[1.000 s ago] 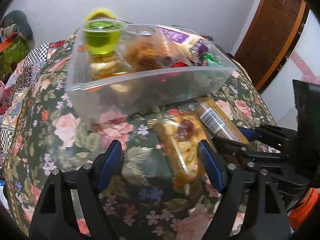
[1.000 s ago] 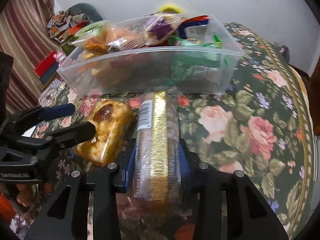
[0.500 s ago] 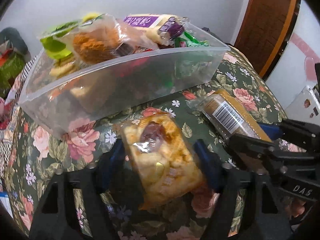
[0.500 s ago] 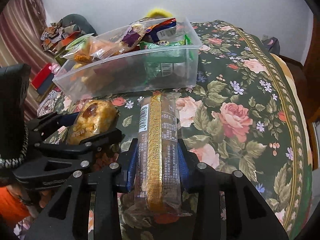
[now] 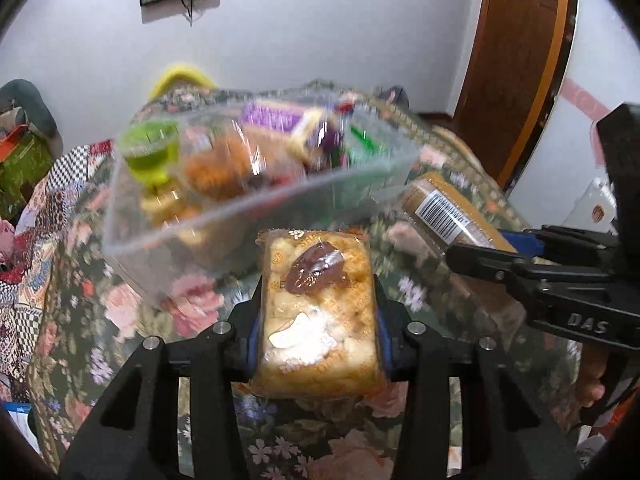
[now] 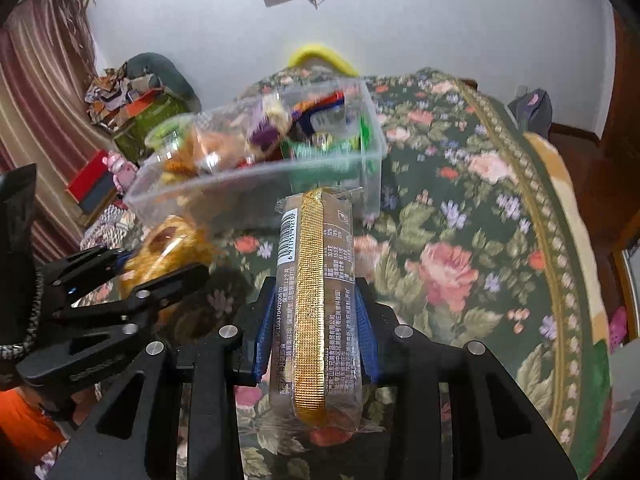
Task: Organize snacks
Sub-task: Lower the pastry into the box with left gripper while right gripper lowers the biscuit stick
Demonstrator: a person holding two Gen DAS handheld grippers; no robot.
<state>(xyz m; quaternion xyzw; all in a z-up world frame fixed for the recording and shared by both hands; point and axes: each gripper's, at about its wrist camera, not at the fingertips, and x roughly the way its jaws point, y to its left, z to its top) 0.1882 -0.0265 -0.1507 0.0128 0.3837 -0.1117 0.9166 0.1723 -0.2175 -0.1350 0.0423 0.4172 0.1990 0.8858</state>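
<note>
Snacks: puffed cake [image 5: 318,308] between the closing pads of the left tool [image 5: 318,332]; gold-striped bar [image 6: 316,308] clamped in the right tool [image 6: 316,344]. Both held above the floral surface [image 6: 460,240], near a clear bin [image 6: 256,176] (already filled with packets).

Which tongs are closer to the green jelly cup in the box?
Left. The left tongs, closing on the rice cake, sit below the green jelly cup. The right tongs, gripping the cookie pack, are farther off.
</note>
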